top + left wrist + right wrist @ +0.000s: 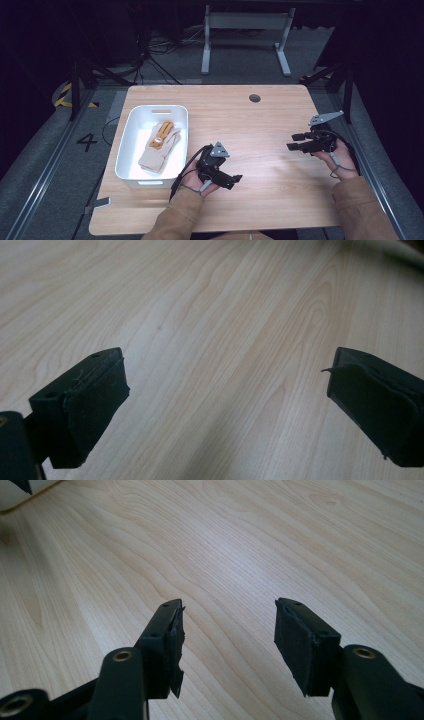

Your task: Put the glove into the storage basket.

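A beige and orange glove (159, 144) lies inside a white bin (126, 150) on the left of the wooden table (260, 120). My left gripper (235, 180) is held low near the front of the table, just right of the bin, pointing right. Its jaws stand wide apart over bare wood, its pads (95, 405) holding nothing. My right gripper (295, 141) hovers at the right side of the table, pointing left. It is open too, and between its pads (300, 645) lies bare tabletop.
A round cable hole (254, 98) sits near the table's far edge. Beyond the table stand white desk legs (206, 45) and cables on a dark floor. A rail with a painted 4 (86, 142) runs along the left.
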Motion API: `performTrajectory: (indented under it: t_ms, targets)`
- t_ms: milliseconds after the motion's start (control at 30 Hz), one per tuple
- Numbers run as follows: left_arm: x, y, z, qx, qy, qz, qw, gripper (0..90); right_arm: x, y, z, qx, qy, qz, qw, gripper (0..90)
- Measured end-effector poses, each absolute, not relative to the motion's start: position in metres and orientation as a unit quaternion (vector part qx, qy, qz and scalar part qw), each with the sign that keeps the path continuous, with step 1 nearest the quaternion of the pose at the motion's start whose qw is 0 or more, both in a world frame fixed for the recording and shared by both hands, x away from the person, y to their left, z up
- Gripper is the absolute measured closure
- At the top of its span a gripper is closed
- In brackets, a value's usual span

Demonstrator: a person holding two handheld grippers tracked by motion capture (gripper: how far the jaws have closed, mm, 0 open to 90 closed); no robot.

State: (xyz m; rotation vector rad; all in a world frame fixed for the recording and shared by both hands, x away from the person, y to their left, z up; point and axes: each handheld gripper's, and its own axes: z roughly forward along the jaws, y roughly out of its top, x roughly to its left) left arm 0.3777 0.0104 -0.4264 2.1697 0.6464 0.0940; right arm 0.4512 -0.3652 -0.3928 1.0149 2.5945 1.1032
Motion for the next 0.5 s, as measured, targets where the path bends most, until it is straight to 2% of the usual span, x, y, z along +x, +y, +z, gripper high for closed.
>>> performTrajectory:
  t_ms: [500]
  targets:
    - [0.379,-0.001,-0.455,0.895,0.257,0.014,0.365,3.3,0.453,-0.361,-0.399,0.335,0.869,0.359,0.067,45.6]
